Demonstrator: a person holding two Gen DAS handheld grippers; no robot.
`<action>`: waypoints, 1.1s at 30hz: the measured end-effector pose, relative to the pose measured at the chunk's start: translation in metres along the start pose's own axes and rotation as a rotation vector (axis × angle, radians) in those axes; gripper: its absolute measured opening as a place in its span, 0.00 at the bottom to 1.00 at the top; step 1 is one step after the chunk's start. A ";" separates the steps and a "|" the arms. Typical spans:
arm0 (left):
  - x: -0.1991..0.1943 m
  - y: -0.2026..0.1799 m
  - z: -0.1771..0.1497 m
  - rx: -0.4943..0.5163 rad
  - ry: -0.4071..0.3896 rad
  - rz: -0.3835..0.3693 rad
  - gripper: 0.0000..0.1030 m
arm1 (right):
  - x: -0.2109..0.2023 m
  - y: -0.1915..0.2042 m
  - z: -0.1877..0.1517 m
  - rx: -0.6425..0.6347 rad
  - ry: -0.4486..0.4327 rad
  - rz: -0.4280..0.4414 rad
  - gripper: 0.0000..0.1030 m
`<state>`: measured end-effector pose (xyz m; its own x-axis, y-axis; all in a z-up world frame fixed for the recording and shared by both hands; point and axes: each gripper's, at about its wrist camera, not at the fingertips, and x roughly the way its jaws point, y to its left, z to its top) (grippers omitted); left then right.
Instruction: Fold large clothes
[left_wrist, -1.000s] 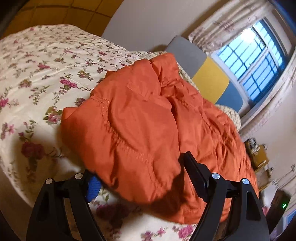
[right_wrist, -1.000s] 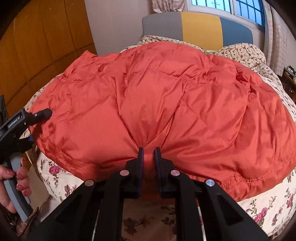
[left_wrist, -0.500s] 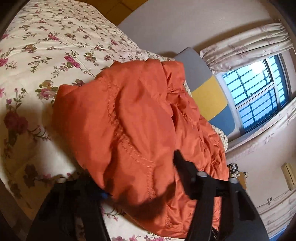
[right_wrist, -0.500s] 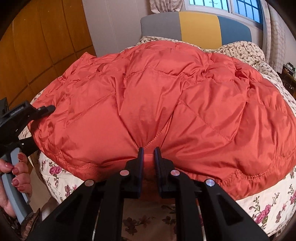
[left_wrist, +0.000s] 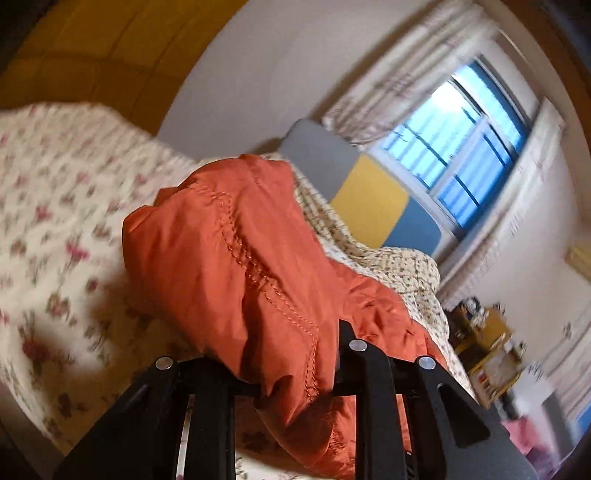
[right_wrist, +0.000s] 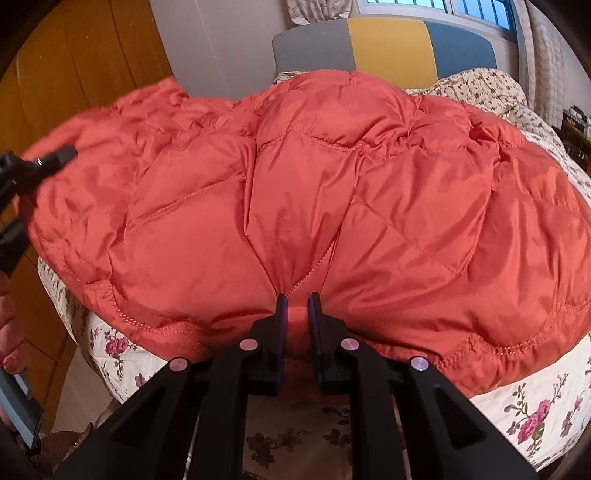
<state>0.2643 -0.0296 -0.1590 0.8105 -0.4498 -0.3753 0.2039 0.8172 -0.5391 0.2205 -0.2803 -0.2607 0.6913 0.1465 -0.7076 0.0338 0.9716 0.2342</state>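
Daylit window (left_wrist: 469, 147) glare, motion-blurred left view, fisheye-warped edges

bedspread (left_wrist: 55, 229) blurred, left fingers (left_wrist: 347, 339) jacket-covered (left_wrist: 240, 258)

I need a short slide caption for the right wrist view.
Right tool pinches the near hem of the orange quilted jacket spread on a floral bedspread.

Puffy quilted orange jacket (right_wrist: 303, 206) spread across the floral bedspread (right_wrist: 535, 406), near edge bunched
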 end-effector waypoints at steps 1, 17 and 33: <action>-0.001 -0.007 0.001 0.027 -0.005 -0.007 0.21 | 0.000 -0.001 0.000 0.004 0.000 0.002 0.11; 0.011 -0.069 0.017 0.266 -0.035 -0.005 0.21 | -0.070 -0.085 0.019 0.172 -0.124 -0.088 0.32; 0.014 -0.144 0.002 0.492 -0.079 -0.074 0.21 | -0.090 -0.120 -0.001 0.243 -0.146 -0.213 0.36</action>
<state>0.2477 -0.1530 -0.0854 0.8189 -0.5002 -0.2813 0.4822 0.8655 -0.1354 0.1536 -0.4103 -0.2264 0.7456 -0.0995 -0.6590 0.3465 0.9025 0.2558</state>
